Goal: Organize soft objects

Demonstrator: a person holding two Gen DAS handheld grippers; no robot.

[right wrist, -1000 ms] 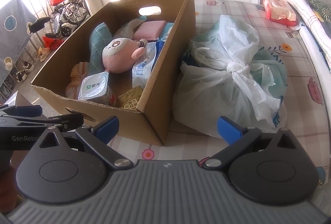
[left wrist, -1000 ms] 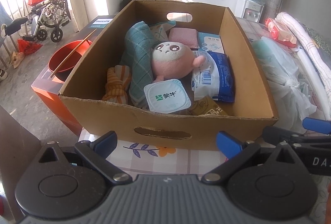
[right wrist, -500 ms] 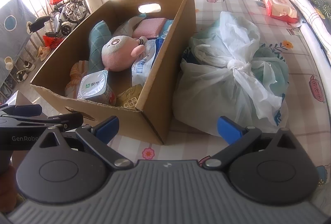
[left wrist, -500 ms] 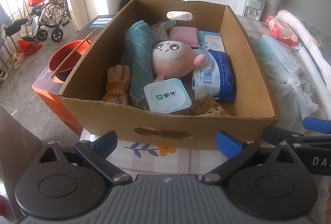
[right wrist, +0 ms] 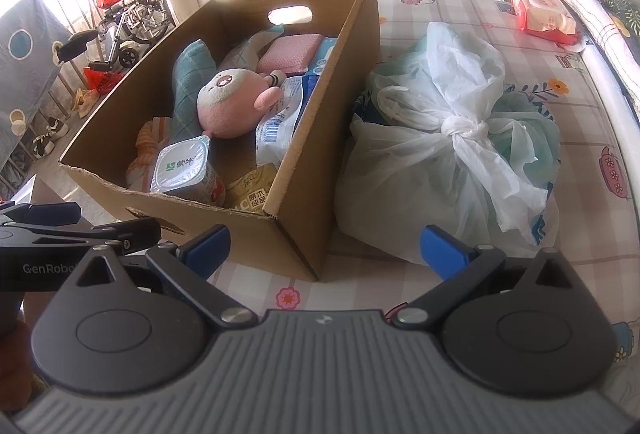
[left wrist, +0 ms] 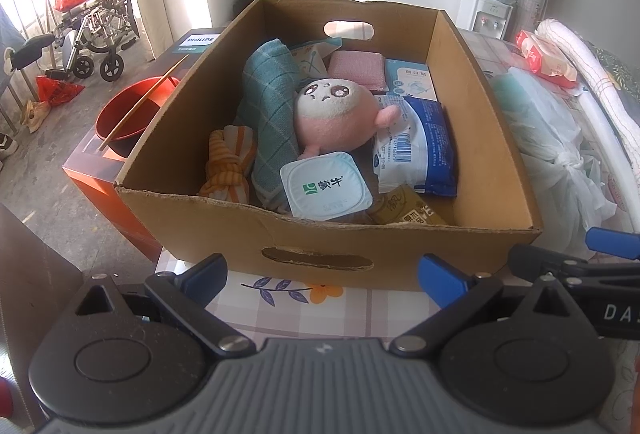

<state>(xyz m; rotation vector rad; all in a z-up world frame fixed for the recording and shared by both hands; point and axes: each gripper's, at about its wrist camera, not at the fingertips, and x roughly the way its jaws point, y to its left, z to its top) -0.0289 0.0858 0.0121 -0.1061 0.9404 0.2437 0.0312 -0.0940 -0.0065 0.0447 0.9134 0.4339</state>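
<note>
Hovering before the open brown cardboard box (left wrist: 400, 246), the left gripper (left wrist: 324, 274) has its blue-tipped fingers (left wrist: 210, 272) spread wide and empty. Inside lie a teal checked towel (left wrist: 266, 93), then a round pink plush toy (left wrist: 334, 117). Right of the box, the knotted white plastic bag (right wrist: 452, 153) rests on the bed beyond the right gripper (right wrist: 324, 248), equally wide and empty.

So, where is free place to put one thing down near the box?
Free: the checked sheet beyond the tied plastic bag, before the red wipes pack; also the strip in front of the cardboard box. Crowded: inside the box, around the pink plush.
</note>
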